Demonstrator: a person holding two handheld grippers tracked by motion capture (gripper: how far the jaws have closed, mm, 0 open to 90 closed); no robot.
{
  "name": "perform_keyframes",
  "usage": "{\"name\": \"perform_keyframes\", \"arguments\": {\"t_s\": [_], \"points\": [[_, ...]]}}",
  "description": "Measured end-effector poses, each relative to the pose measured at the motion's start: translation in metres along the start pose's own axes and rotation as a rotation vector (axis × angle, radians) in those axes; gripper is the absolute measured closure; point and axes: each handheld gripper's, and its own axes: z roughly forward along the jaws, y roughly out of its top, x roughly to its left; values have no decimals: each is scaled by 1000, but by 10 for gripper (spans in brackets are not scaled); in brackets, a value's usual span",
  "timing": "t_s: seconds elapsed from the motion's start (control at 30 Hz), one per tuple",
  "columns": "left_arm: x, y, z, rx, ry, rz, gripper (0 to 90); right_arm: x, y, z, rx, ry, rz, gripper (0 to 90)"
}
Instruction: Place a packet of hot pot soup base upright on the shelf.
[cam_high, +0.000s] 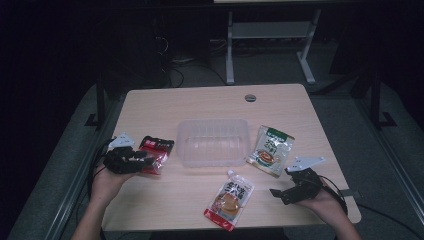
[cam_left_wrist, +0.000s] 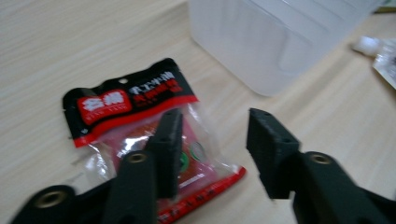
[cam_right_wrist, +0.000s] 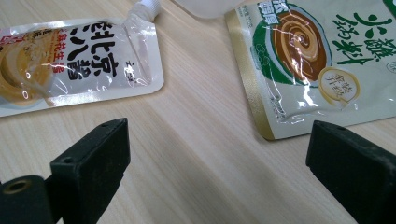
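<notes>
Two grippers spread, left gripper (cam_left_wrist: 212, 154) over red-black packet (cam_left_wrist: 140, 135), right gripper (cam_right_wrist: 219, 172) between spouted pouch (cam_right_wrist: 70, 65) and green-white pouch (cam_right_wrist: 317, 60).

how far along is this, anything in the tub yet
Nothing is done: the clear tub is empty. In hand: the left gripper, jaws open, hovers over the red-and-black packet. Left: that packet, the spouted pouch and the green pouch lie on the table.
</notes>
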Motion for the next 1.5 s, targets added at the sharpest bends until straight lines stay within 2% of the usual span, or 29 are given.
{"name": "perform_keyframes", "arguments": {"t_s": [0.07, 0.1, 0.13, 0.17, 0.2, 0.23, 0.27, 0.5, 0.57, 0.6, 0.7, 0.87, 0.93, 0.97, 1.1, 1.5], "points": [[5, 2, 4, 12, 13, -12, 717, 0, 0, 0, -1, 0, -1, 60], [9, 4, 6, 15, 19, -13, 717, 0, 0, 0, -1, 0, -1, 60], [14, 6, 12, 21, 37, -39, 810, -1, 0, 0, -1, 0, -2, 61], [14, 6, 12, 21, 37, -39, 855, -1, 0, 0, -1, 0, -2, 61], [22, 8, 15, 23, 60, -41, 895, -1, 0, 0, -2, -1, -4, 61], [22, 8, 15, 23, 60, -41, 897, -1, 0, 0, -1, 0, 0, 61], [26, 8, 17, 20, 64, -57, 897, -1, 0, 0, -1, 0, 0, 61], [51, 12, 31, 51, 153, -71, 898, -2, 0, 1, 0, 1, 4, 62], [57, 10, 35, 48, 157, -94, 898, -3, -1, 1, -2, 1, 5, 62], [63, 8, 39, 65, 171, -105, 898, -3, -1, 0, 0, 3, 10, 62], [69, 5, 44, 81, 183, -104, 898, -4, -1, 0, 0, 3, 9, 62], [70, 2, 47, 102, 182, -101, 898, -4, 0, 1, 5, 5, 12, 63], [69, 2, 50, 111, 182, -94, 898, -3, 0, 2, 7, 4, 1, 62], [68, 3, 54, 130, 183, -85, 898, -3, -1, 2, 8, 5, 4, 62], [65, 4, 58, 140, 181, -68, 898, -4, -1, 1, 2, 4, 5, 63], [54, 9, 67, 138, 122, -19, 898, -4, -1, 0, 4, 3, 8, 63]]}}
